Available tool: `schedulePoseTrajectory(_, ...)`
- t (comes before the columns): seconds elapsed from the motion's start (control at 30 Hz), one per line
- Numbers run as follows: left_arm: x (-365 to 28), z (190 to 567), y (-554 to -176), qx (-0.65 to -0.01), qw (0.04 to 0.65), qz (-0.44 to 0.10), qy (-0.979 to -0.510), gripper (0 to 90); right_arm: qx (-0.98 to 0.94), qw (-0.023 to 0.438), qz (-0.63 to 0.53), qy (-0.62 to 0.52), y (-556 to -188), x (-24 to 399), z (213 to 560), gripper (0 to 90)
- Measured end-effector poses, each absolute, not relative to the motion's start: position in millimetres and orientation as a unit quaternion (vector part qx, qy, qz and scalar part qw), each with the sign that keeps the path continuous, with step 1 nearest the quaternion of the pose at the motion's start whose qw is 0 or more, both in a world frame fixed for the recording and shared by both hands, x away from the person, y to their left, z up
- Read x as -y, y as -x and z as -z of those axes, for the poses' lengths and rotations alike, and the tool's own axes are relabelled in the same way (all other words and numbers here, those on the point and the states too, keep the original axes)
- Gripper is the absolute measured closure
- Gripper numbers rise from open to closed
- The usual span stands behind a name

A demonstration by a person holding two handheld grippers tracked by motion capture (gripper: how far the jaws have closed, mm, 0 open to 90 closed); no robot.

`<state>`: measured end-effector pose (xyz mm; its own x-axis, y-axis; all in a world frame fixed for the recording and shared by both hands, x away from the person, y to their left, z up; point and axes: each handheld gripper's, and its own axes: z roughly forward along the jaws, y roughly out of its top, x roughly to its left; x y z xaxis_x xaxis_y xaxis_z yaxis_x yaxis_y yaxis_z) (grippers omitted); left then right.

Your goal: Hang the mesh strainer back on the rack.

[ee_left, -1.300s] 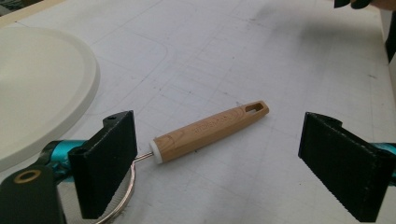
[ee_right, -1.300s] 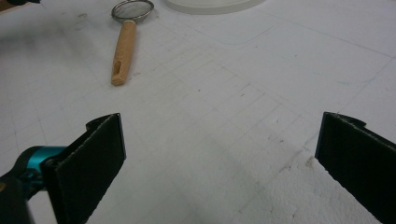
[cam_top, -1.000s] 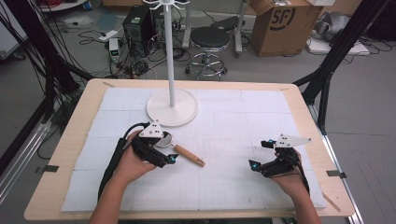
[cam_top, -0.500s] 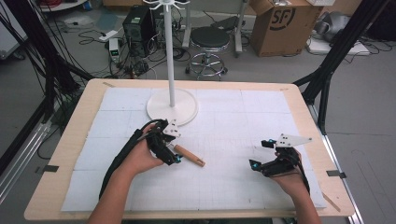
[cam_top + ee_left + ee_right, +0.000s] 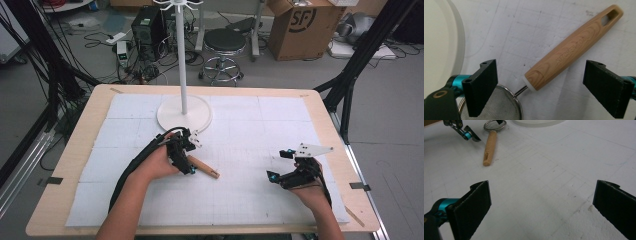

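A small mesh strainer with a wooden handle [image 5: 204, 169] lies on the white mat, left of centre. My left gripper [image 5: 186, 159] hovers over it, open. In the left gripper view the handle [image 5: 574, 47] runs up to the right between the wide-apart jaws, and the mesh bowl [image 5: 499, 107] lies by the left jaw. My right gripper [image 5: 278, 164] rests low over the mat at the right, open, with bare mat between its jaws [image 5: 541, 205]. From there the strainer [image 5: 489, 146] and the left gripper [image 5: 461, 130] show at the far upper left.
A white stand with a round base [image 5: 184, 114] and a tall pole [image 5: 181, 50] rises just behind the left gripper. Its base edge [image 5: 439, 45] is close to the strainer's bowl. The mat [image 5: 240, 150] covers most of the wooden table.
My left gripper has moved to the right and over the strainer's bowl, which it now hides in the high view. The strainer and the right gripper have not moved.
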<state>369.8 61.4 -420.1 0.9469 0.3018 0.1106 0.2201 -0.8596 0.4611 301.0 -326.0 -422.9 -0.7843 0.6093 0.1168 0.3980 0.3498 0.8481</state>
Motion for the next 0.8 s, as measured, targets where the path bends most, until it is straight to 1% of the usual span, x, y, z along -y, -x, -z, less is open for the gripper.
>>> schedulePoseTrajectory(0.1, -59.2, 424.4, -371.6, -0.136, 0.218, -0.088, -0.962, 16.4, -0.814, 0.110, -0.478, -0.311, -301.1, 326.6, 422.9, 0.5)
schedulePoseTrajectory(0.13, -58.8, 426.2, -372.5, -0.136, 0.214, -0.079, -0.964, 17.8, -0.814, 0.111, -0.478, -0.310, -301.2, 326.7, 423.0, 0.5)
schedulePoseTrajectory(0.23, -59.9, 426.9, -373.6, -0.136, 0.217, -0.058, -0.965, 28.7, -0.814, 0.110, -0.479, -0.311, -300.6, 326.9, 422.6, 0.5)
schedulePoseTrajectory(0.3, -60.7, 425.9, -373.0, -0.131, 0.217, -0.043, -0.966, 38.9, -0.814, 0.110, -0.479, -0.309, -300.5, 327.3, 422.5, 0.5)
schedulePoseTrajectory(0.4, -60.8, 425.4, -371.4, -0.129, 0.221, -0.035, -0.966, 45.7, -0.814, 0.111, -0.479, -0.310, -300.4, 327.1, 422.4, 0.5)
schedulePoseTrajectory(0.5, -60.5, 424.7, -370.3, -0.126, 0.220, -0.032, -0.967, 50.4, -0.814, 0.112, -0.479, -0.310, -300.0, 327.0, 422.3, 0.5)
schedulePoseTrajectory(0.63, -59.3, 423.4, -366.9, -0.119, 0.217, -0.027, -0.968, 60.2, -0.812, 0.112, -0.480, -0.312, -299.2, 327.8, 421.5, 0.5)
schedulePoseTrajectory(0.8, -59.4, 422.0, -364.7, -0.119, 0.210, -0.026, -0.970, 64.5, -0.813, 0.112, -0.480, -0.310, -299.2, 327.4, 421.6, 0.5)
